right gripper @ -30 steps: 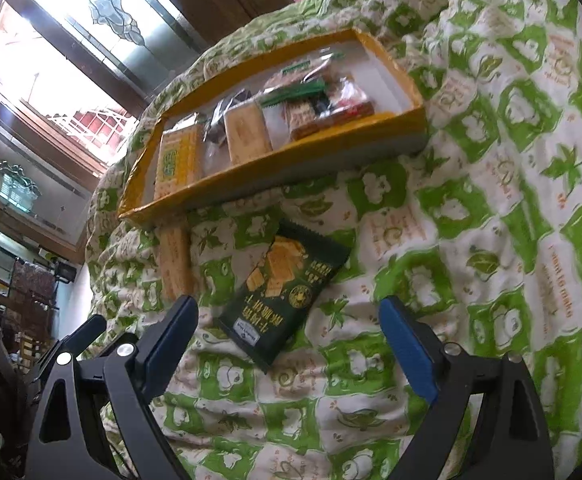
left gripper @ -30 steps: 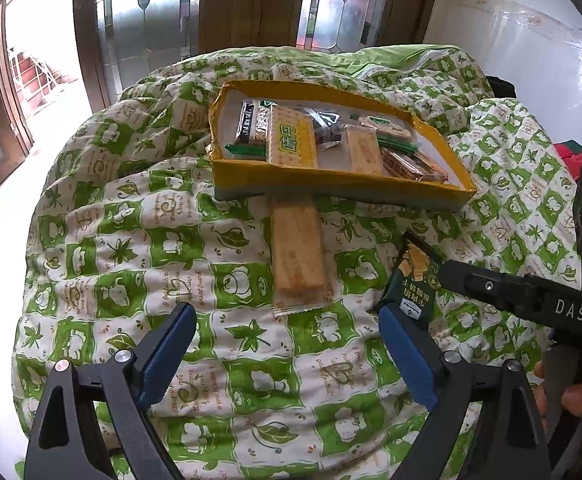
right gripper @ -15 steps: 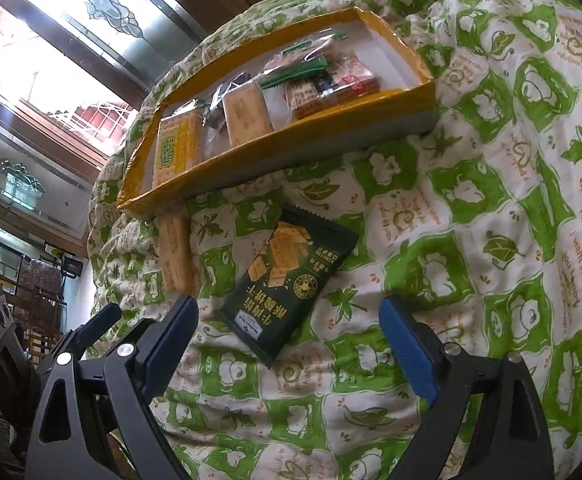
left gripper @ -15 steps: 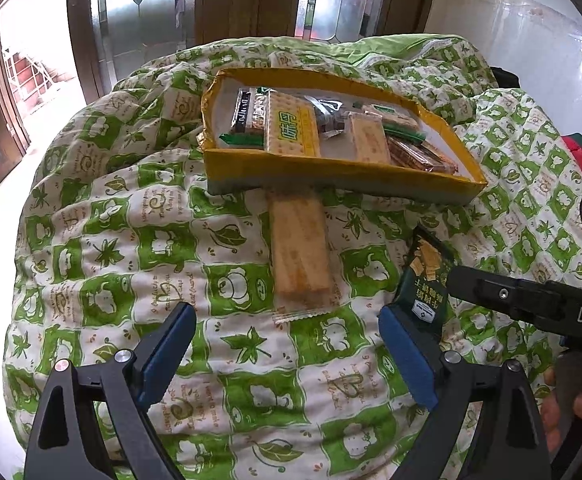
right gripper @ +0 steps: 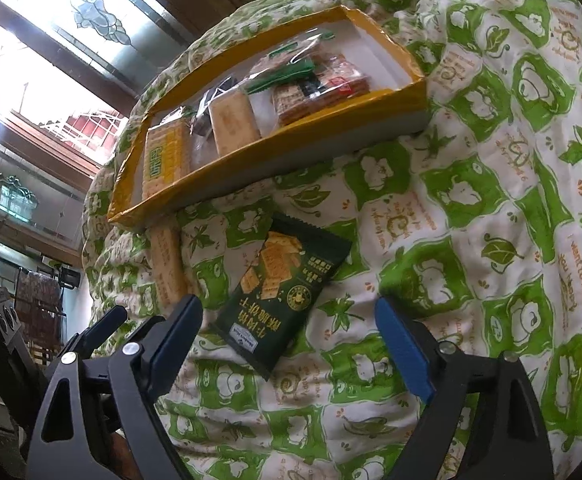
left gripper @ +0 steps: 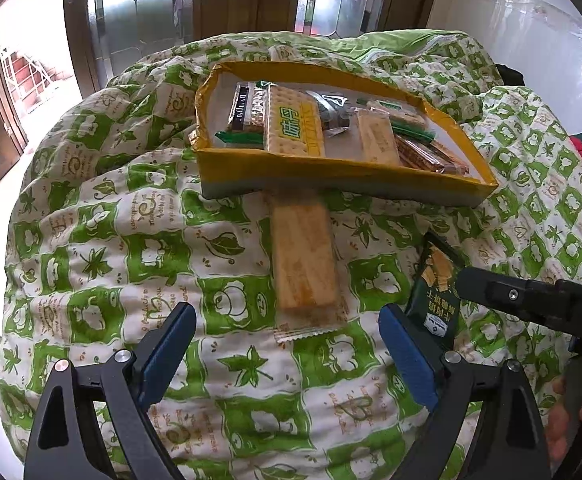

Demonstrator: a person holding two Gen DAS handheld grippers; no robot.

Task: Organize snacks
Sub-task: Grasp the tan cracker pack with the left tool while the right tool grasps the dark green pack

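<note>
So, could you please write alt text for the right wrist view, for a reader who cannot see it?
An open right gripper points down at a dark green snack packet lying on a green-and-white quilt. Behind the packet stands a yellow-rimmed tray filled with wrapped snacks, and a clear-wrapped cracker pack lies to the left.

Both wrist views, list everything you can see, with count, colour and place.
Tray: one, yellow-rimmed, on the quilt, holding several wrapped snacks.
Cracker pack: one, tan in clear wrap, on the quilt against the tray's near wall.
Snack bag: one, dark green, on the quilt beside the cracker pack.
Quilt: one, green and white, under everything.
Left claw: one, black with blue pads, open, short of the cracker pack.
Right claw: one, same colours, open, jaws just closing slightly, snack bag's near end between them, untouched.
</note>
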